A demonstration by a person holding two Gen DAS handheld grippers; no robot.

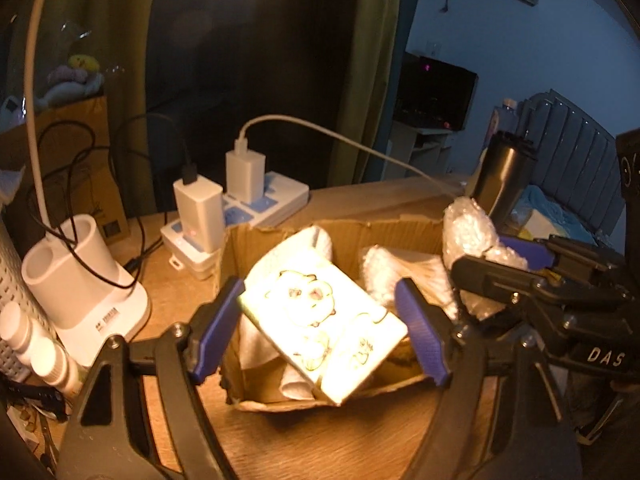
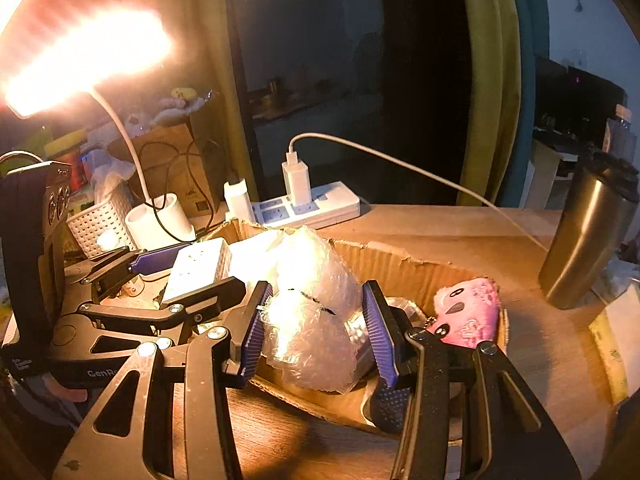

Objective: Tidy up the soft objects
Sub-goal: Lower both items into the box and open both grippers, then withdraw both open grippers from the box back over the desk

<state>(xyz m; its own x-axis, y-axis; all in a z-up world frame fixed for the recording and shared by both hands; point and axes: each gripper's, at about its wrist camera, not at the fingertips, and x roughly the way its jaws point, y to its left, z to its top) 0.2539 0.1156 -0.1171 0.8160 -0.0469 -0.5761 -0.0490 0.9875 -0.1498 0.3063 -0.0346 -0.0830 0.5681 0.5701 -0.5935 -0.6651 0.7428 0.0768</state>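
Left gripper [image 1: 320,322]: jaws grasping one tissue pack [image 1: 326,330]. Right gripper [image 2: 318,330]: jaws grasping one bubble-wrap bundle [image 2: 310,312], over one cardboard box [image 2: 400,266] on the bench [image 2: 440,224].

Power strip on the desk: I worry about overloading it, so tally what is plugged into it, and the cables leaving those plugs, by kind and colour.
White chargers: 2
White cables: 1
Black cables: 1
Total: 4

Tissue pack [image 1: 324,328] in cardboard box [image 2: 400,268]; power strip [image 2: 316,206] behind; tumbler [image 2: 588,236] right.
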